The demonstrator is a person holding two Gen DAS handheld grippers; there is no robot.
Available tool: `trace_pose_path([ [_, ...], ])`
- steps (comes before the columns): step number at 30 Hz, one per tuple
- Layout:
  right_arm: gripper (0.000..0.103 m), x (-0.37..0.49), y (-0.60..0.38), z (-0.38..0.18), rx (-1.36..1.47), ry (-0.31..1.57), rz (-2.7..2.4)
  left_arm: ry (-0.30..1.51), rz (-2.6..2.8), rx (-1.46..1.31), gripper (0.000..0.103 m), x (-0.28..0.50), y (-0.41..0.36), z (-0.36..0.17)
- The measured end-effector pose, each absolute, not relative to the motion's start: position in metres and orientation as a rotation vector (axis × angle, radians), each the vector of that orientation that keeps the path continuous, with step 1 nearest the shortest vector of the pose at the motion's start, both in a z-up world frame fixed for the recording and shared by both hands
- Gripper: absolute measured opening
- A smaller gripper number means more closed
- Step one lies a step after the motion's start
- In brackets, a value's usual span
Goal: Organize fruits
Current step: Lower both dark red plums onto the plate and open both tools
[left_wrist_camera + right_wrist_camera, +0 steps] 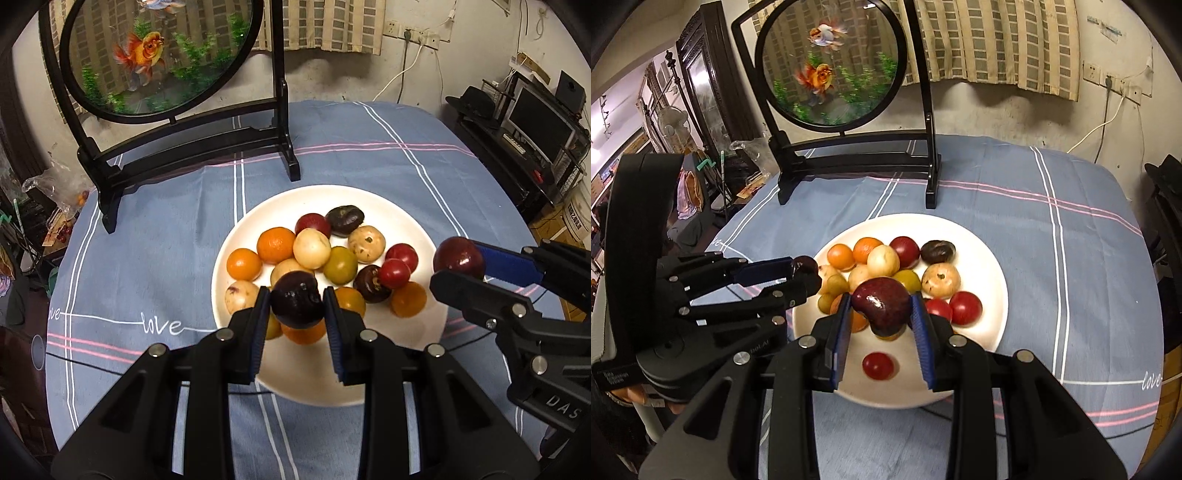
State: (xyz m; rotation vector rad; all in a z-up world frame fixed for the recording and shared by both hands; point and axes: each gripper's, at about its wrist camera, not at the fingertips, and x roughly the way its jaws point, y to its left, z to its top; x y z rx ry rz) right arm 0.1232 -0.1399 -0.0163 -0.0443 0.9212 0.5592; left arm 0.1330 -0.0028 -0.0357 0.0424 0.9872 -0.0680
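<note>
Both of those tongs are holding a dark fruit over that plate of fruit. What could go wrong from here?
The left tongs pinch a dark plum only at its sides, so the round fruit might slip and fall onto the pile. The right tongs hold a red plum the same way. Fruit crowds the white plate, so a dropped plum could knock a cherry tomato rolling toward the rim.

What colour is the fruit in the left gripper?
Very dark purple, almost black fruit in the left gripper; left wrist view shows it best.
</note>
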Motion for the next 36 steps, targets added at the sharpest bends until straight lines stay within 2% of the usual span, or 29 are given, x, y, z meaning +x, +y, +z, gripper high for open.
trace_pose_path([
  [12,0.032,0.159,-0.136,-0.039,-0.027,0.961,0.570,1.025,-0.045,0.042,0.030,0.164,-0.001,-0.060],
  [36,0.033,0.183,-0.130,-0.050,-0.023,0.981,0.572,1.045,-0.039,0.060,0.030,0.177,-0.003,-0.071],
])
